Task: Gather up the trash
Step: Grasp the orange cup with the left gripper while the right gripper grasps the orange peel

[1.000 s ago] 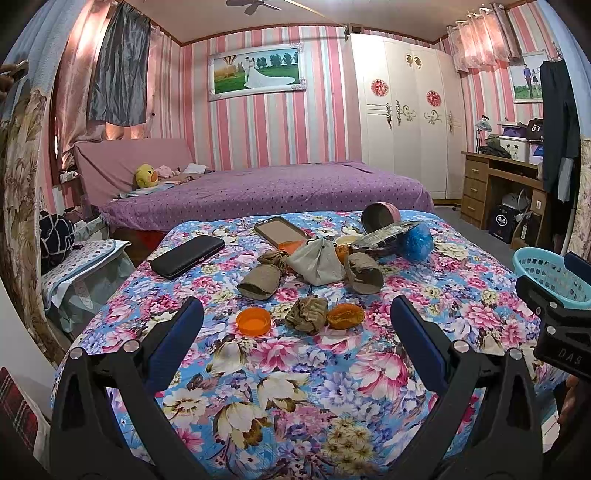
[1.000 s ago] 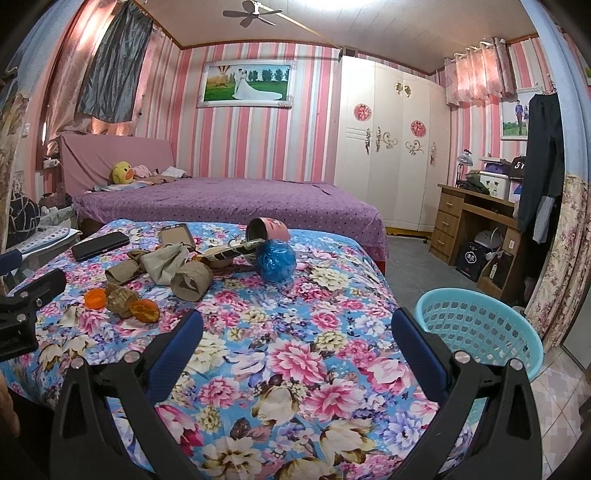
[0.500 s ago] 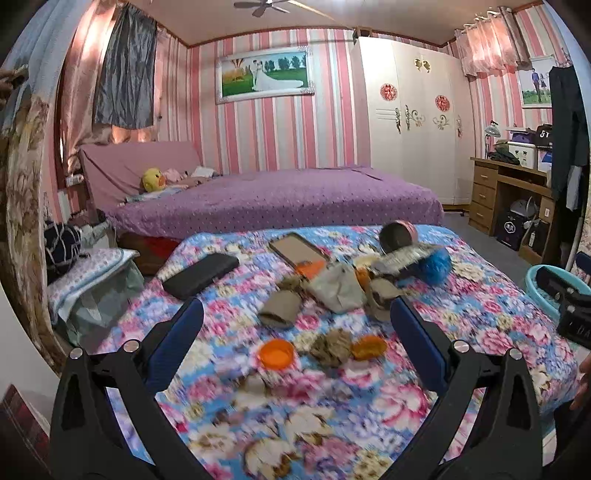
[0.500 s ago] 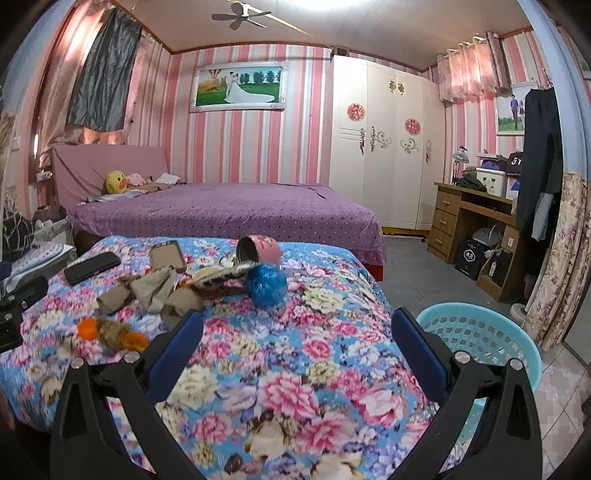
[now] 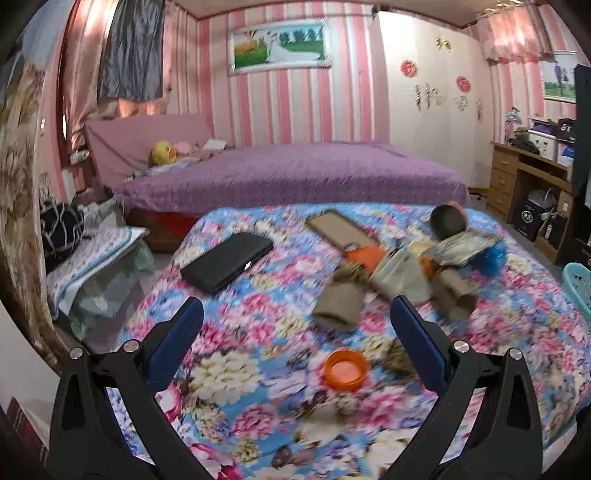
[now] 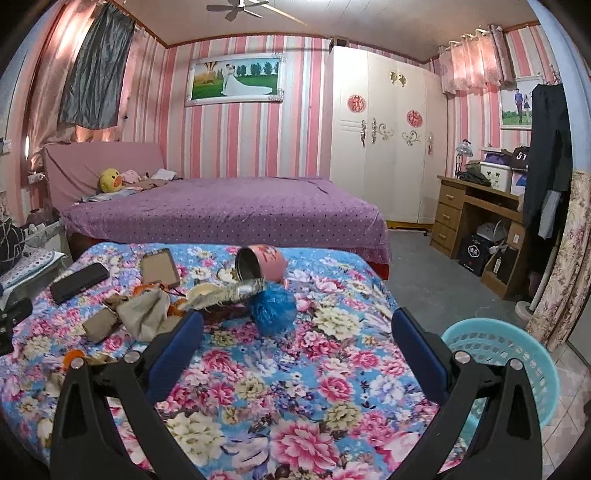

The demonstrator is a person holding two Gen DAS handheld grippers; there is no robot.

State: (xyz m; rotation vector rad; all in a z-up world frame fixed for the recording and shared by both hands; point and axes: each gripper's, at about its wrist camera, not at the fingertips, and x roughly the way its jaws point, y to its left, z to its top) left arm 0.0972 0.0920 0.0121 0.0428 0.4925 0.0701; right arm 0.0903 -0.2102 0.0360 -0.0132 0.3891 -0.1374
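Both tools, left tool [image 5: 295, 328] and right tool [image 6: 297, 330], hang released above the floral bedspread [image 6: 258, 369].

Warm pink indoor light fills the room I face, brightest on the ceiling [image 6: 369, 22] and glowing through the curtain [image 5: 85, 74] at left. My left view smears with motion blur across the floral bedspread [image 5: 258, 332]; my right view stays sharp. Fisheye bending curves walls, and black vignette rings both frames' corners.
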